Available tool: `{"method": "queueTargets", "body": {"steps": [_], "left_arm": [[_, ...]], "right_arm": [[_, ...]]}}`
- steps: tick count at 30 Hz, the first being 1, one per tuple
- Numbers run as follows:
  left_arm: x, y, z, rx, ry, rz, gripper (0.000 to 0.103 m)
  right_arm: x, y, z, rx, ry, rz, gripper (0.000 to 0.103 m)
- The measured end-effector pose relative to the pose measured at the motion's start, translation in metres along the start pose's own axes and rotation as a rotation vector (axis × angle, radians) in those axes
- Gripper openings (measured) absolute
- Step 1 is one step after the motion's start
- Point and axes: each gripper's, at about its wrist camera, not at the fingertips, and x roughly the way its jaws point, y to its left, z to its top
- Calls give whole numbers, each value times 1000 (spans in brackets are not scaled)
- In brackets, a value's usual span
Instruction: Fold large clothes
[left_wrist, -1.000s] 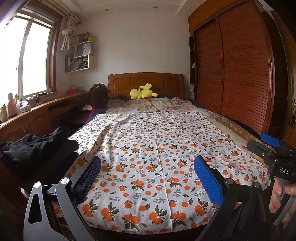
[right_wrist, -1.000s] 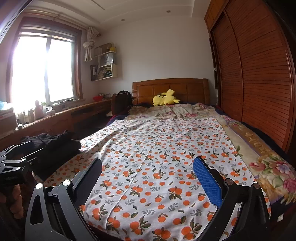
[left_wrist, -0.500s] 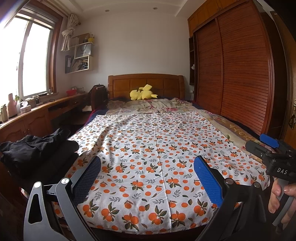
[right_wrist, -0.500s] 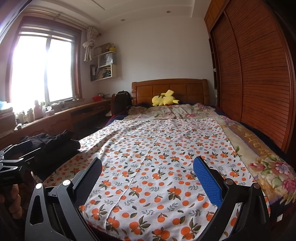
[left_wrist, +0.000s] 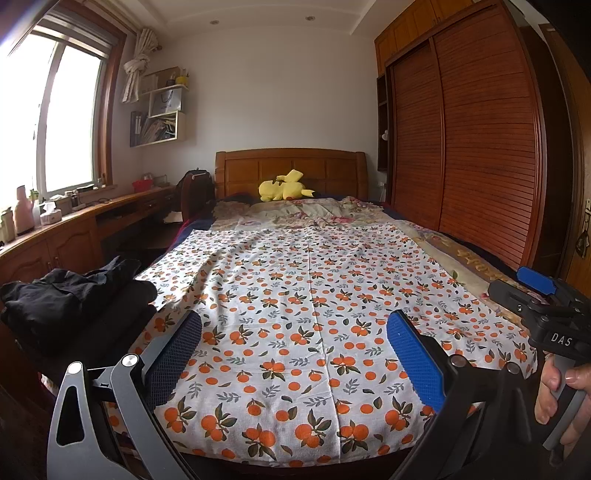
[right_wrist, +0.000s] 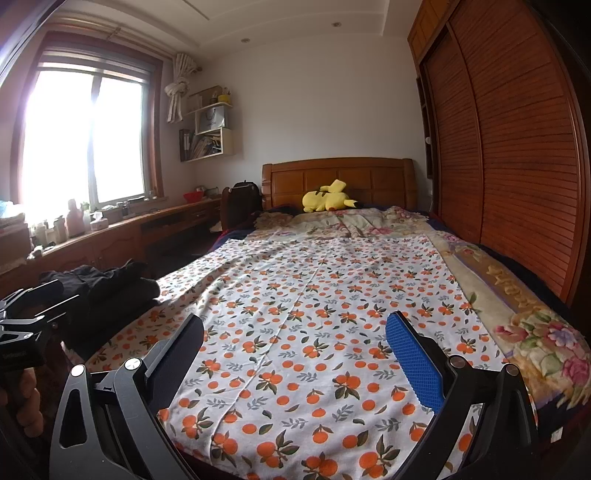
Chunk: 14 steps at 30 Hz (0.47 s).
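Observation:
A large white cloth printed with oranges lies spread flat over the bed, its near edge hanging at the foot. My left gripper is open, held above the near left part of the cloth, nothing between its blue pads. My right gripper is open too, above the near right part. In the left wrist view the right gripper shows at the right edge, held by a hand. The left gripper shows at the left edge of the right wrist view.
A pile of black clothes sits at the bed's left. A yellow plush toy lies by the wooden headboard. A floral blanket runs along the right. Wardrobe doors stand right, a long desk left.
Both grippers have crept slightly forward and a bit lower toward the cloth; both stay open. The cloth has not moved.

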Motion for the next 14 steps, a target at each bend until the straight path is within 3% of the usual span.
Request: {"method": "queueTargets", "body": {"steps": [14], "left_arm": [[-2,1,1,-4,0,3,101]], "right_arm": [[-1,-1,1,0,-2,0,95]]}}
